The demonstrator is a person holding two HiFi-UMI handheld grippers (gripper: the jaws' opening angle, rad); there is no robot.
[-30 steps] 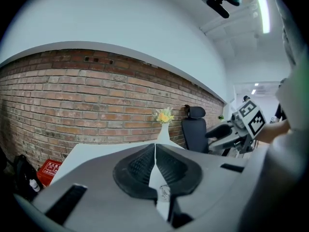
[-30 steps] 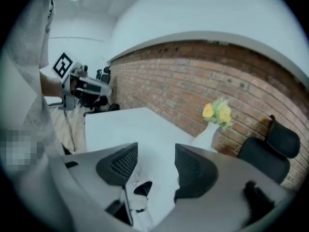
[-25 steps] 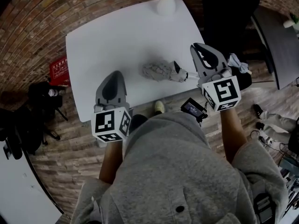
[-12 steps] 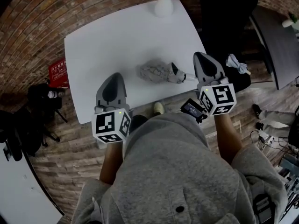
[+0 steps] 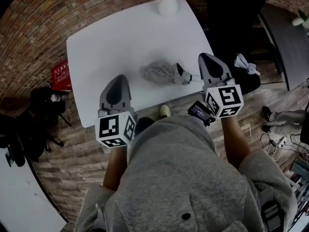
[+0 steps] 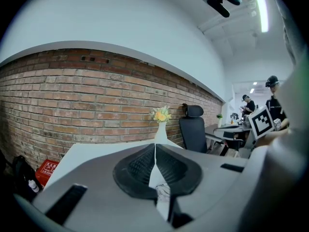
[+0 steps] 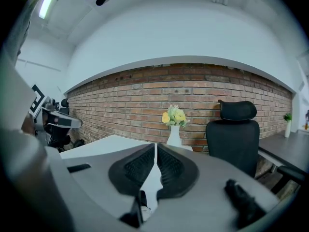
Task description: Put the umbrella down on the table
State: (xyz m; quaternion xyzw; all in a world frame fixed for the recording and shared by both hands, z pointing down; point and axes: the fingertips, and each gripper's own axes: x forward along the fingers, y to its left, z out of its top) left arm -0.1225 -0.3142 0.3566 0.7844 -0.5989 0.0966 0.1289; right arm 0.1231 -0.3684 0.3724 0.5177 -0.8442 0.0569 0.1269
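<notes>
The folded umbrella (image 5: 163,73), grey-patterned with a dark handle end, lies on the white table (image 5: 120,37) near its front edge. A pale strap runs from the handle toward my right gripper (image 5: 204,57), which hovers just right of it over the table's front right corner. Its jaws are shut, and in the right gripper view (image 7: 155,147) nothing shows between the pads. My left gripper (image 5: 119,77) hangs over the front edge, left of the umbrella and apart from it. It is shut too and has nothing in it (image 6: 155,146).
A white vase (image 5: 168,4) of yellow flowers stands at the table's far edge. A black office chair (image 7: 236,134) stands past the table's right side, with a dark desk (image 5: 289,47) beyond. On the brick floor to the left lie a red box (image 5: 60,75) and black bags (image 5: 43,100).
My right gripper has sunk and rolled level, settling beside the umbrella's handle end. The umbrella stays flat on the table. The left gripper has kept still.
</notes>
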